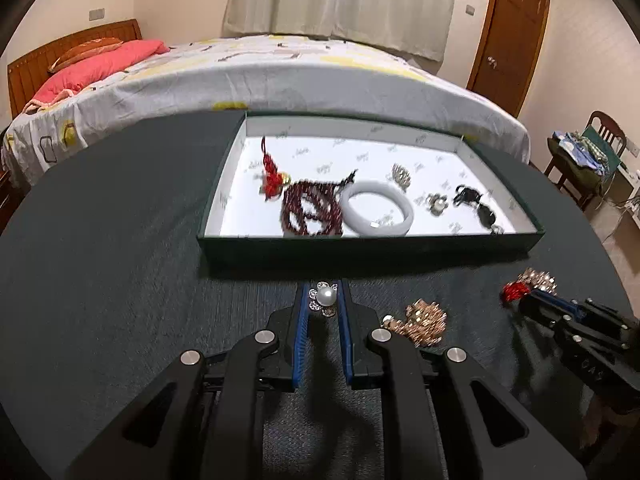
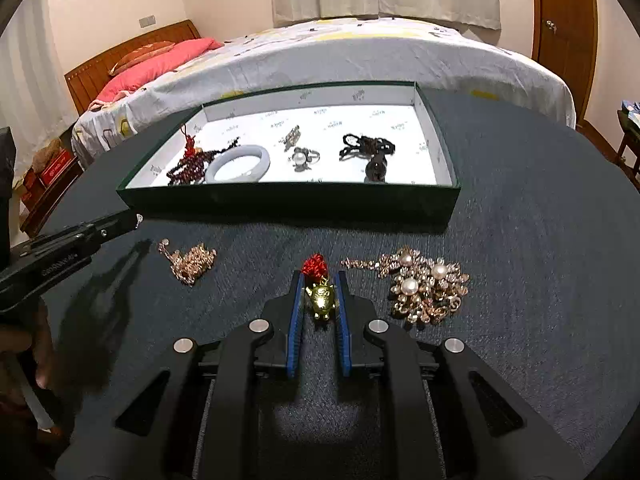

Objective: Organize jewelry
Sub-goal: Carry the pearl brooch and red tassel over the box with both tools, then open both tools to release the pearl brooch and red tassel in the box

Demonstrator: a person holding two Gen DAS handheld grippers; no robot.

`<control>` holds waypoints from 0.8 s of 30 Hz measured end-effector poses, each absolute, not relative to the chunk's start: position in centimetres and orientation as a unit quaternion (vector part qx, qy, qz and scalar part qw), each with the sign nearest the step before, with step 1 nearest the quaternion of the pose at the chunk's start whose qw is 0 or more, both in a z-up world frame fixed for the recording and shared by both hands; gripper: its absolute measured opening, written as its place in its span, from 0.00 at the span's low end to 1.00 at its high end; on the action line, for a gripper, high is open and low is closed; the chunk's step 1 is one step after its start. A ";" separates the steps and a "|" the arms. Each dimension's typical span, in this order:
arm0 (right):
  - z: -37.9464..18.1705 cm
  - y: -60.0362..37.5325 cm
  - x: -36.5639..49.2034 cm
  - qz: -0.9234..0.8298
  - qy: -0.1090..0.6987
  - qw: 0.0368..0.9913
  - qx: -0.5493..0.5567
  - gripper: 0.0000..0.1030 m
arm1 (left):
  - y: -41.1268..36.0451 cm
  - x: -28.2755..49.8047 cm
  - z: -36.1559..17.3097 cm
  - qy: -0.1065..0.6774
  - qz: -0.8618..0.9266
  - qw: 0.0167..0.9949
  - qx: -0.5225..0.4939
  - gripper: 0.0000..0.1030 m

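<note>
A dark green box with a white lining (image 1: 400, 248) (image 2: 288, 200) stands on the dark round table. It holds a red knot charm (image 1: 272, 178), dark red beads (image 1: 312, 210), a white bangle (image 1: 378, 208) (image 2: 238, 164), a pearl ring (image 2: 301, 158) and black pieces (image 2: 368, 148). My left gripper (image 1: 323, 294) is shut on a pearl brooch (image 1: 326, 296) just above the table, near the box front. My right gripper (image 2: 319, 286) is shut on a gold charm with a red knot (image 2: 320, 298).
A small gold chain pile (image 2: 190, 262) (image 1: 424, 320) lies between the grippers. A large gold and pearl necklace (image 2: 424, 284) lies right of my right gripper. A bed (image 1: 280, 72) stands behind the table, a chair (image 1: 588, 148) at right.
</note>
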State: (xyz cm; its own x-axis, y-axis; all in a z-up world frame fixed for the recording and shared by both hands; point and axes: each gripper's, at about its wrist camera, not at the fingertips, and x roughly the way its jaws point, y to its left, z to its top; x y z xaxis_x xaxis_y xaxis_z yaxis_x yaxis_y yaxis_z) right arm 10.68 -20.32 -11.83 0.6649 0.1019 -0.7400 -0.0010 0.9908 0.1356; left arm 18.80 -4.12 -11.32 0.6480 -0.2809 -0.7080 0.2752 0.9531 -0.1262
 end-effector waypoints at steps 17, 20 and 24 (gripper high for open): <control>-6.4 -20.9 15.6 0.028 0.329 0.942 0.053 0.15 | -6.7 24.3 -6.7 0.327 -0.182 0.927 -0.014 0.15; -5.7 -20.9 17.7 0.026 0.316 0.947 0.050 0.15 | -7.2 26.4 -6.7 0.324 -0.181 0.929 -0.015 0.15; -6.3 -21.1 21.2 0.024 0.318 0.946 0.054 0.15 | -8.1 29.3 -7.3 0.330 -0.179 0.927 -0.004 0.15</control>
